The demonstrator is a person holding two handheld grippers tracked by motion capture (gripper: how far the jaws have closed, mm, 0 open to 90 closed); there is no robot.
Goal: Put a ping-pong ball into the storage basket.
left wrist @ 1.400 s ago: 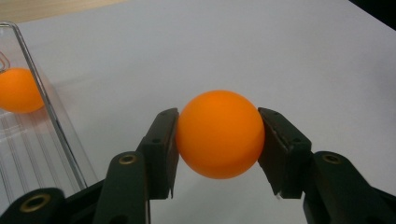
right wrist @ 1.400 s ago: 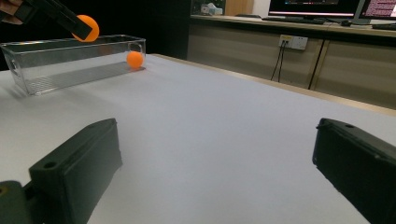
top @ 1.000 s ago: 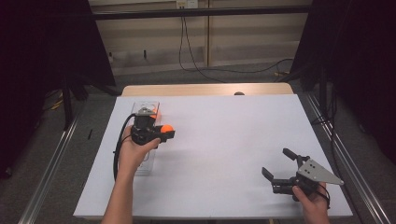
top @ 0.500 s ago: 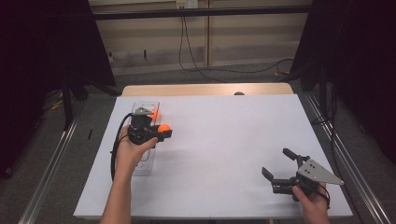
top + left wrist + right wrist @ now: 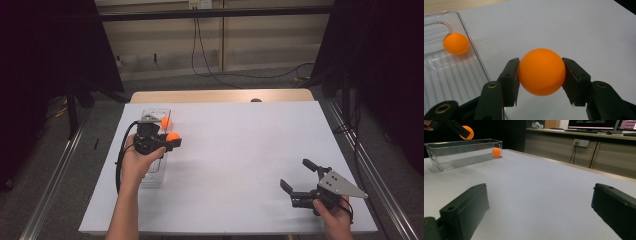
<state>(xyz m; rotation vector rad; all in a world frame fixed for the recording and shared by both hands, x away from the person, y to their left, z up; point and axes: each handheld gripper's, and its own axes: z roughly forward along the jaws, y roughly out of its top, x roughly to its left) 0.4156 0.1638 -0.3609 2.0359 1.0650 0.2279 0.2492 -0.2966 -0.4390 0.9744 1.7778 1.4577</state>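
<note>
left gripper (image 5: 541, 82) clamps a smooth orange plastic ball (image 5: 541, 72) between its two black jaws, pads pressing on opposite sides near the ball's widest line. in the high view the same ball (image 5: 173, 136) is held above the table, just beside the right long wall of a clear rectangular plastic bin (image 5: 156, 176). right gripper (image 5: 298, 175) rests near the front right of the white table (image 5: 240, 150), jaws spread wide with nothing between them.

judged step: moving the held ball either out of the bin or into it; the direction cannot be told. to do it well, keep the squeeze steady and centred, since a round, slick ball can squirt out of flat pads; carry it clear above the thin rim so neither jaw nor ball clips the wall; lower close to the resting surface before releasing, because such a ball will probably bounce and roll.

contents: the bin (image 5: 451, 75), ribbed on its floor, holds a second orange ball (image 5: 456, 43) resting near its far end wall, beside a handle cutout. no other contents are seen. from the right gripper view that ball (image 5: 496, 152) lies on the bin floor.
</note>
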